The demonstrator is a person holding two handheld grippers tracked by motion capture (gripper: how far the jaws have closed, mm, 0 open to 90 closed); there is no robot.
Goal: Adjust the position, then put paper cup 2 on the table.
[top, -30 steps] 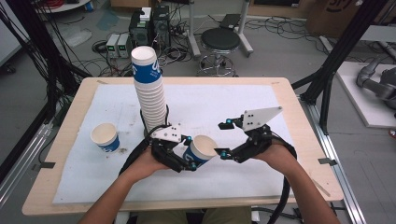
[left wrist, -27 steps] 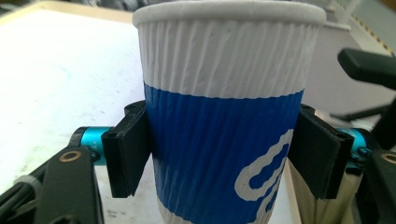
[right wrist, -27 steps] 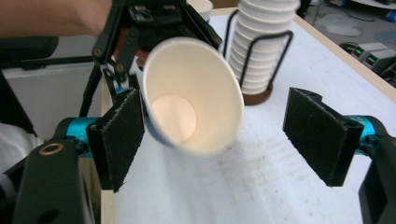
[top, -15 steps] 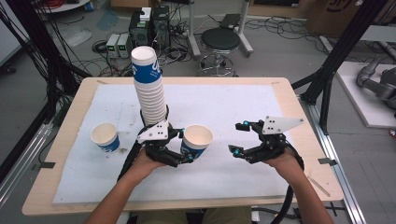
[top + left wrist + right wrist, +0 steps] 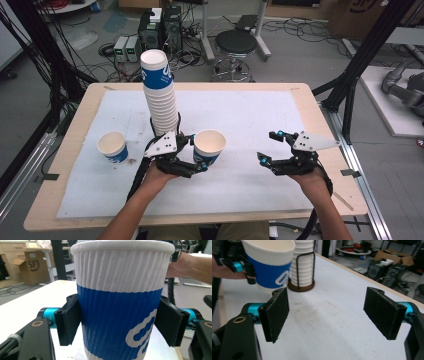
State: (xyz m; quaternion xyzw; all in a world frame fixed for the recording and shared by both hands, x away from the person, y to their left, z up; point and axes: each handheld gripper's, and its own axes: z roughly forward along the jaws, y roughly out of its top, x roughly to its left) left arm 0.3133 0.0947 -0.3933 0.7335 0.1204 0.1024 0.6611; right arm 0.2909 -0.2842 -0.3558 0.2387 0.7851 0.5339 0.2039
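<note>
My left gripper (image 5: 198, 161) is shut on a white and blue ribbed paper cup (image 5: 209, 145), which stands upright near the table's middle. In the left gripper view both pads (image 5: 68, 322) press on the sides of the cup (image 5: 120, 290). A tall stack of like cups (image 5: 159, 92) rises from a wire holder just behind my left hand. My right gripper (image 5: 266, 146) is off to the right of the held cup, open, with nothing between its pads (image 5: 275, 312). The right gripper view shows the held cup (image 5: 270, 267) and the stack (image 5: 302, 265) farther off.
A single cup (image 5: 112, 146) stands on the white mat (image 5: 240, 115) at the left. The wooden table edge (image 5: 320, 125) runs along the right. Beyond the table are a stool (image 5: 235, 42), computer cases and cables on the floor.
My right gripper has drawn away from the held cup, moving right and lower, its jaws still open. The left gripper has kept its hold on the cup and barely shifted.
</note>
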